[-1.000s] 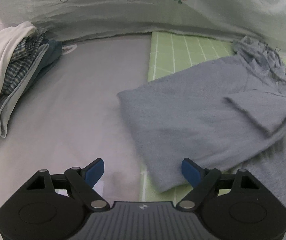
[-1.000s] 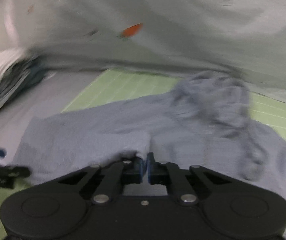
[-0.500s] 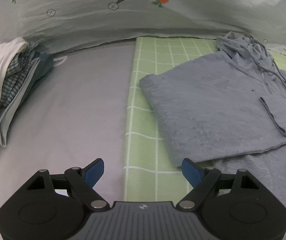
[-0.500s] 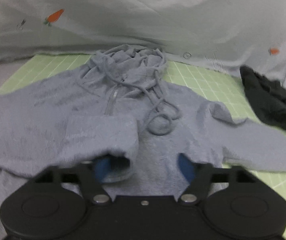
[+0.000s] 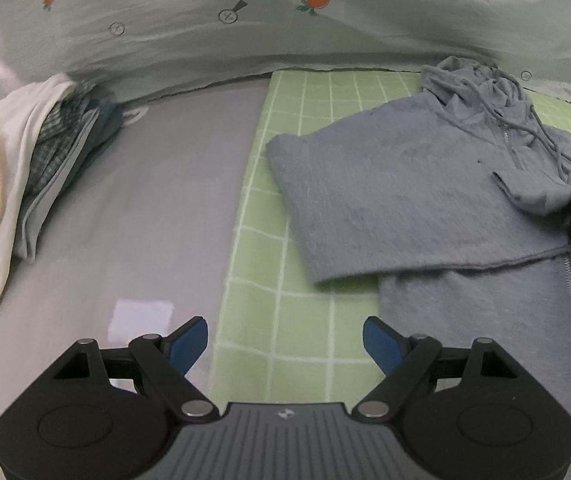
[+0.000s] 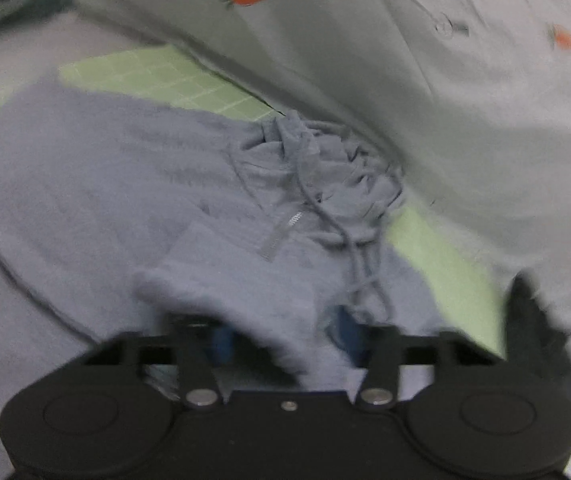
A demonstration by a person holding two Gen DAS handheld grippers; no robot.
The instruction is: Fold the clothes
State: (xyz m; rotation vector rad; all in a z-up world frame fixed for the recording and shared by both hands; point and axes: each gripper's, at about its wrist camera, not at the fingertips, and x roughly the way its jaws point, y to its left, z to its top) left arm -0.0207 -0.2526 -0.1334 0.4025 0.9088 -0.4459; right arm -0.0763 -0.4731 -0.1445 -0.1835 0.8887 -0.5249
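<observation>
Carrot-printed pale sheet (image 5: 285, 36) hangs behind a grey bed (image 5: 145, 200) on which a green checked mat (image 5: 269, 280) is spread. On the mat lies a grey hoodie (image 5: 385, 192), its left side folded over the body, hood and drawstrings bunched at 1 o'clock in the left wrist view. At 9 o'clock in that view a stack of folded clothes (image 5: 45, 152) rests on the bed, well apart from the hoodie. The left gripper (image 5: 285, 342) hangs over the mat's near edge with its blue-tipped fingers (image 5: 187, 338) wide apart and nothing between them, near the hoodie's hem at 3 o'clock. The right wrist view is blurred: the right gripper (image 6: 285, 338) sits low over the hoodie's chest, its fingers apart, with a fold of sleeve cuff (image 6: 237, 284) draped between and partly over them; the zipper and drawstrings run toward 12 o'clock. A dark garment (image 6: 533, 320) lies at 3 o'clock beside the mat.
</observation>
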